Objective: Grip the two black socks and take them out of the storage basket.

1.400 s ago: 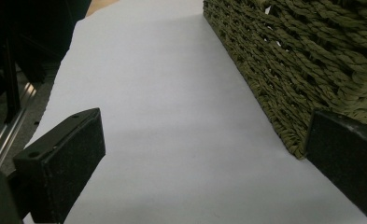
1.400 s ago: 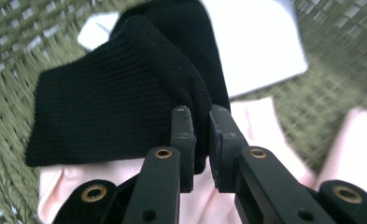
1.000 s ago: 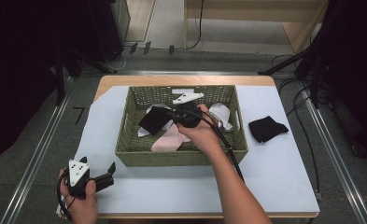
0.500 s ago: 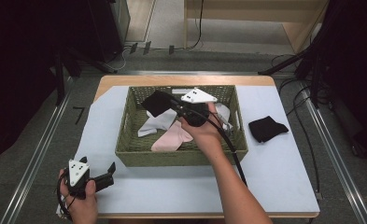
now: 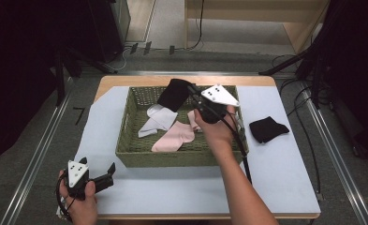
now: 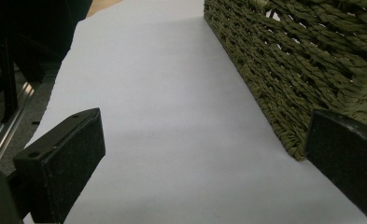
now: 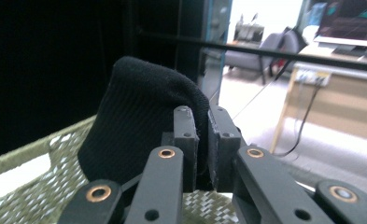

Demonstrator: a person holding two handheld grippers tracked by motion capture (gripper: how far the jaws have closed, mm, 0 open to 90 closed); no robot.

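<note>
Sock-sorting at the worktop (image 5: 172,187): our right hand-held gripper (image 5: 194,95) pinches a black sock (image 5: 173,93) above the woven basket (image 5: 181,154); we should lift clear of the rim, probably toward the other black sock (image 5: 267,129); our left hand-held gripper (image 6: 204,158) rests wide apart, empty.

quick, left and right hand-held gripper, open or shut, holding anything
Left hand-held gripper: open, holding nothing, beside the basket.
Right hand-held gripper: shut on a black sock, lifted over the basket.
</note>
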